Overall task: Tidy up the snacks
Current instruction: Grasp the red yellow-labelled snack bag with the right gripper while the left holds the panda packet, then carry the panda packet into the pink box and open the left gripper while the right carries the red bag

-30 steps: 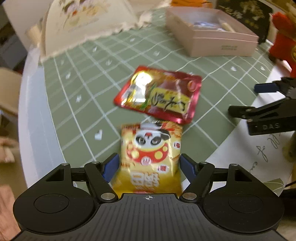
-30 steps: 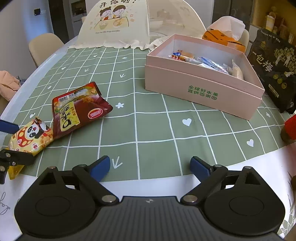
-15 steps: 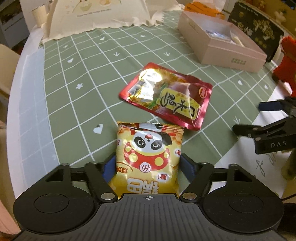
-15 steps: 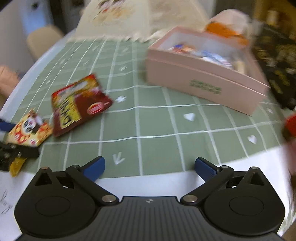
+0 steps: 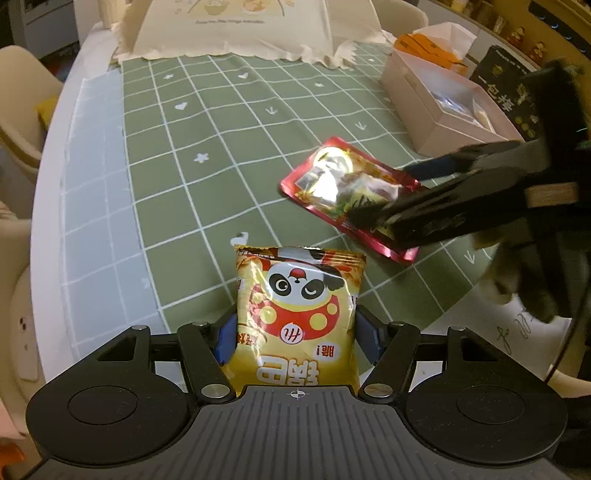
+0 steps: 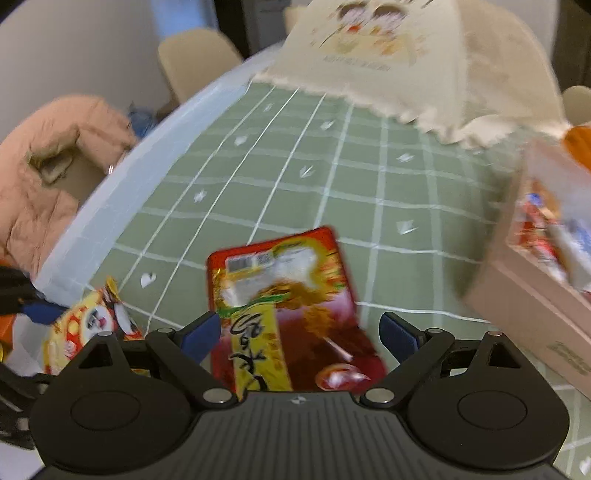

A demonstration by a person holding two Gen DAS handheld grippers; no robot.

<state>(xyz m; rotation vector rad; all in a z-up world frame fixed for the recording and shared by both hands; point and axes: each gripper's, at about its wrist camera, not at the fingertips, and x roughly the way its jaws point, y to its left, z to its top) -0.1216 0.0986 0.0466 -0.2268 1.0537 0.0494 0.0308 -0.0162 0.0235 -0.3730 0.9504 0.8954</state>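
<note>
The left hand-held gripper (image 5: 295, 341) points steeply down at the desk (image 5: 92, 206), and the yellow panda snack bag (image 5: 297, 314) lies directly between its blue fingertips (image 5: 225, 338). The jaws are closing, and the pads sit at the bag's two side edges; whether they press yet cannot be told, so the bag appears framed rather than gripped. The bag's long axis runs straight ahead along the fingers, its crimped top end pointing away from the camera.

The right hand-held gripper (image 6: 301, 332) stands wide, with the red snack pouch (image 6: 288, 314) lying flat on the green checked cloth (image 6: 295, 166) between its fingertips; gaps show on both sides, so the pads do not touch it. The pouch's long axis also runs forward along the fingers, tilted slightly to the left. From the left wrist view, the right tool reaches over the pouch's near end.

So each hand is nearest to its own packet: left to the yellow bag, right to the red pouch just beyond it.

Farther out, the open pink box (image 5: 443, 107), which already holds several wrapped snacks, sits well apart to the right. A cream mesh food cover (image 5: 236, 29) stands at the far side of the desk.
</note>
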